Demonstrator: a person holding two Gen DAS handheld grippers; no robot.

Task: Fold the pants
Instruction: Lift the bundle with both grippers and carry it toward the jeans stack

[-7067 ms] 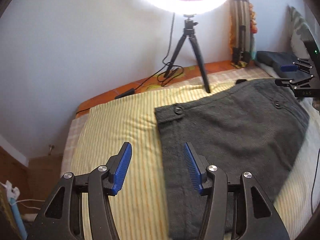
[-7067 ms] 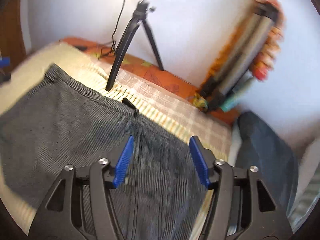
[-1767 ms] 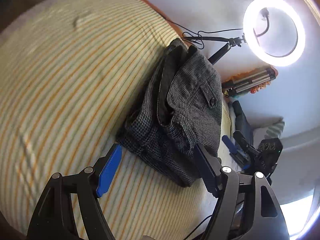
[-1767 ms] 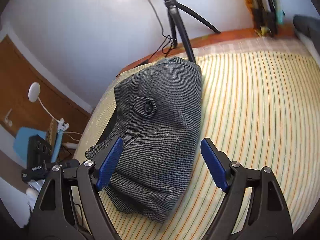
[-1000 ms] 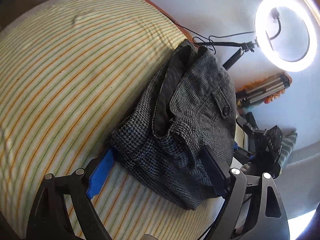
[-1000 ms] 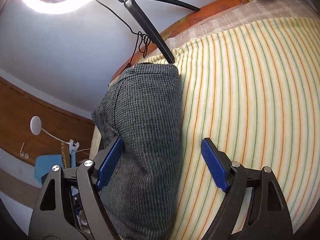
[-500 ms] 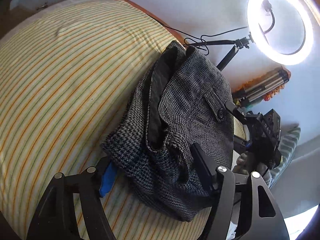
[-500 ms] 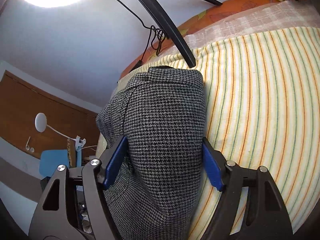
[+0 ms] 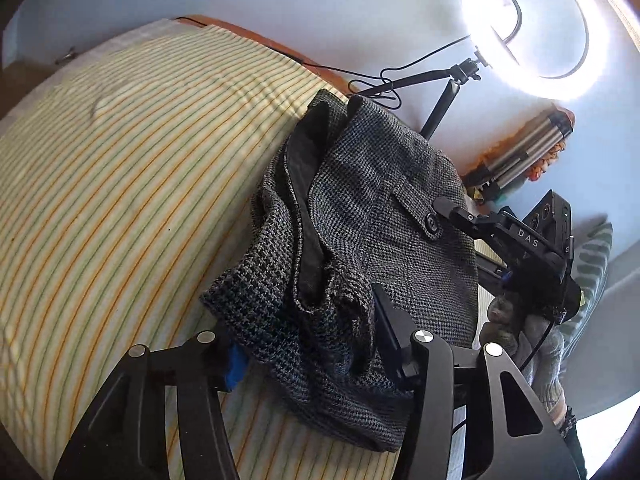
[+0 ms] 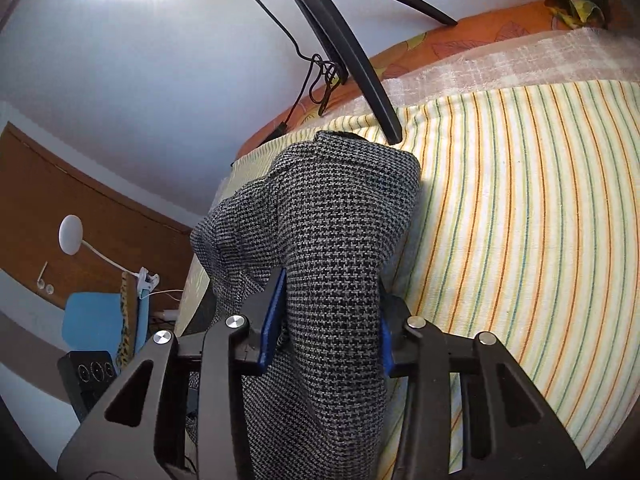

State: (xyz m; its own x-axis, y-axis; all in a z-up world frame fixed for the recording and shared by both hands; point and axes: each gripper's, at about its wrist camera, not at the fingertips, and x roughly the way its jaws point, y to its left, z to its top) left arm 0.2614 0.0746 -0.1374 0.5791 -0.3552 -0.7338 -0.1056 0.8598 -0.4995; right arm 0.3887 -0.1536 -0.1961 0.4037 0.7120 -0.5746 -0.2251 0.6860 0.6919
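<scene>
The grey houndstooth pants (image 9: pixel 360 216) lie folded in a thick bundle on the striped bed (image 9: pixel 120 160). My left gripper (image 9: pixel 308 340) is shut on the near end of the bundle, its fingers pressed into the cloth. My right gripper (image 10: pixel 328 320) is shut on the other side of the pants (image 10: pixel 332 248), its blue pads (image 10: pixel 272 316) squeezing the fold. The right gripper also shows in the left wrist view (image 9: pixel 500 236), at the bundle's far edge near a pocket button (image 9: pixel 431 222).
A ring light (image 9: pixel 532 28) on a black tripod (image 10: pixel 344 52) stands at the bed's far edge with a trailing cable. Folded tripods (image 9: pixel 520 152) lean on the wall. A wooden wall, a white lamp (image 10: pixel 71 235) and a blue chair (image 10: pixel 92 320) lie beyond the bed's left side.
Both grippers moved in onto the folded bundle from opposite sides and closed on it; a second ago their jaws were wide open around it.
</scene>
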